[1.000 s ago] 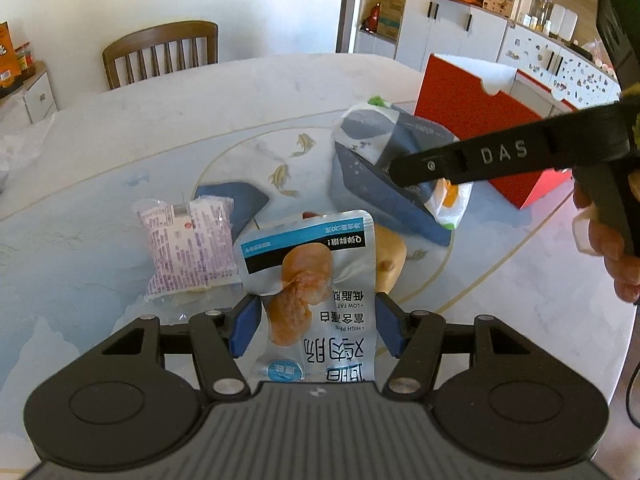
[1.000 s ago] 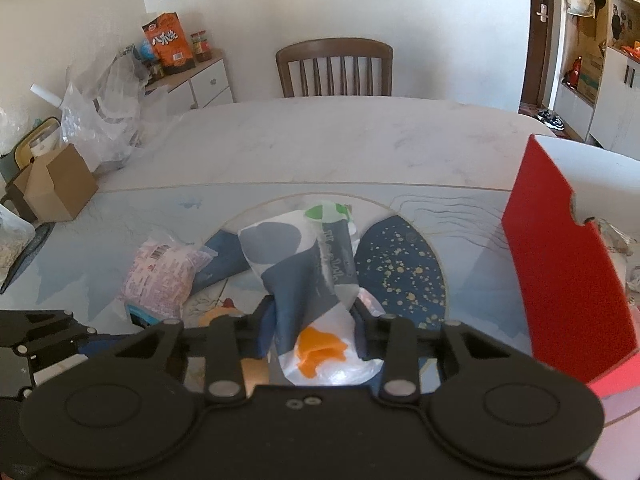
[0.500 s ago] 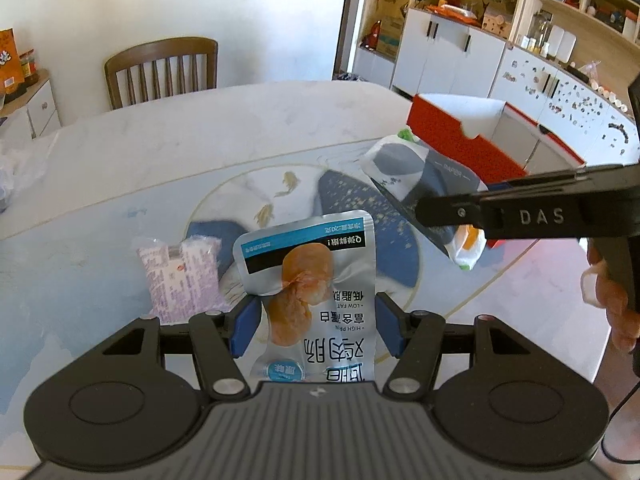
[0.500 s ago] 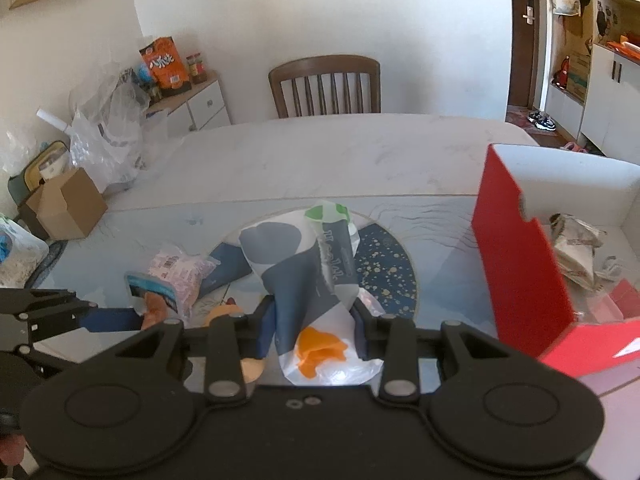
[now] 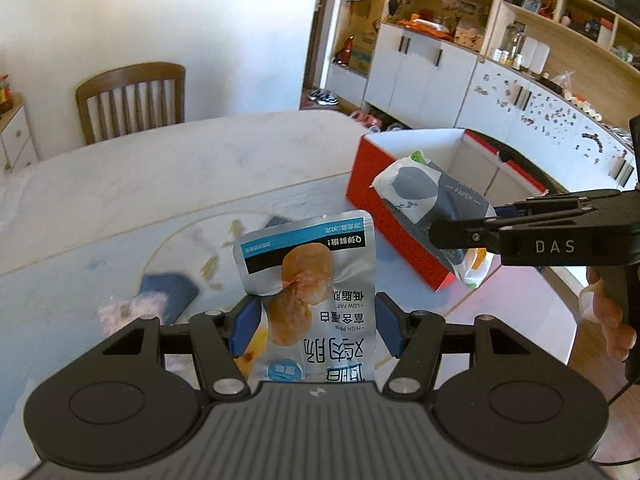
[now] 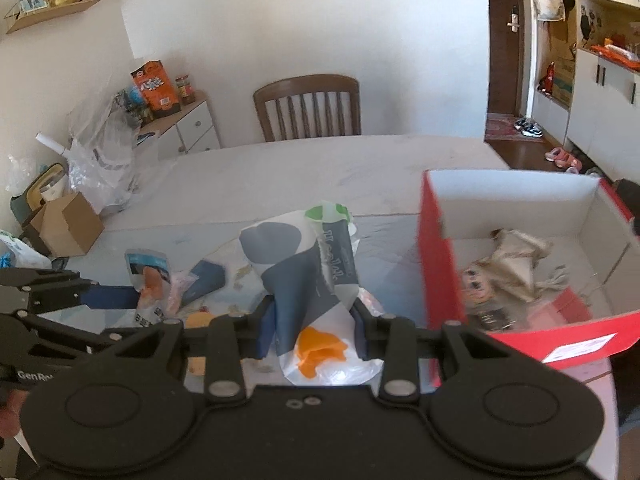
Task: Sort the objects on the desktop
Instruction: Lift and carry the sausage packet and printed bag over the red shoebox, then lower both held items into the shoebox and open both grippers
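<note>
My left gripper (image 5: 315, 322) is shut on a silver chicken-breast pouch (image 5: 312, 280) and holds it above the table; the pouch also shows in the right wrist view (image 6: 148, 280). My right gripper (image 6: 314, 330) is shut on a grey, white and orange tissue pack (image 6: 308, 276), raised beside the red box (image 6: 440, 280). The pack also shows in the left wrist view (image 5: 432, 200), in front of the red box (image 5: 384, 216). The box holds crumpled wrappers (image 6: 508, 264).
A pink snack packet (image 5: 128, 312) and an orange item (image 6: 198, 318) lie on the marble table (image 5: 160, 184) with its blue and gold inlay. A wooden chair (image 6: 308, 108) stands at the far side. Cabinets (image 5: 420, 76) line the right wall.
Both grippers have lifted their items higher off the table and swung toward the red box. The box's open inside has come into view.
</note>
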Available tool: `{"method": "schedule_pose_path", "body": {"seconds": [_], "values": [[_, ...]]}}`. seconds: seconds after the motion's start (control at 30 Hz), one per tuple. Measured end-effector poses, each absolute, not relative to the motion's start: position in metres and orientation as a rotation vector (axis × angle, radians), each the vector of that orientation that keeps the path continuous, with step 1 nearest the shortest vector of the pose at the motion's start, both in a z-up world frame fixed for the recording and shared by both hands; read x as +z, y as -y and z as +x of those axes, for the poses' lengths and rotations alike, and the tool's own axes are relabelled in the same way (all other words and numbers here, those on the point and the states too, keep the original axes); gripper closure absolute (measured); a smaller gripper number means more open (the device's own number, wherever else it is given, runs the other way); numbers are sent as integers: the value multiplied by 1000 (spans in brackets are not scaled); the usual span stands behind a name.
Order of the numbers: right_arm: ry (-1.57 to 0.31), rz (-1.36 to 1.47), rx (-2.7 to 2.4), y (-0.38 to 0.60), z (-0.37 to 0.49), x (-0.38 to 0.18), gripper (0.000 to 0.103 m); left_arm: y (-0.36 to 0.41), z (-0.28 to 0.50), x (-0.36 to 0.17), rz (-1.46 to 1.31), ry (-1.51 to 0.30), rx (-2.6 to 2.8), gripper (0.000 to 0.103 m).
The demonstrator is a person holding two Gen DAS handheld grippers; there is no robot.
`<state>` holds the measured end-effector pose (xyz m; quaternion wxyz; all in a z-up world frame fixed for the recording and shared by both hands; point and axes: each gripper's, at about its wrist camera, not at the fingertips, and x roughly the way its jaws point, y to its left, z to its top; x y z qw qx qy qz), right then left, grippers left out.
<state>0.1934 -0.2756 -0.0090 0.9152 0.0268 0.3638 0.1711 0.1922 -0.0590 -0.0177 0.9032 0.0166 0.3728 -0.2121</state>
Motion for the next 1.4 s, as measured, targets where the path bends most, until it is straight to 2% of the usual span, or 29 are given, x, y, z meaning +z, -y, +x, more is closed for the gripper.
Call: {"method": "schedule_pose_path", "body": {"seconds": [0.33,0.87,1.4], "values": [[-728,33,274,341,215,6,66,105,216,-5,34,-757,-464,42],[-725,46,191,431,249,-3,66,179,254,7,67,-759,-495,42],[-802,96,120,492,290,-33,65,291,303,-13,213,-825,-623,42]]}}
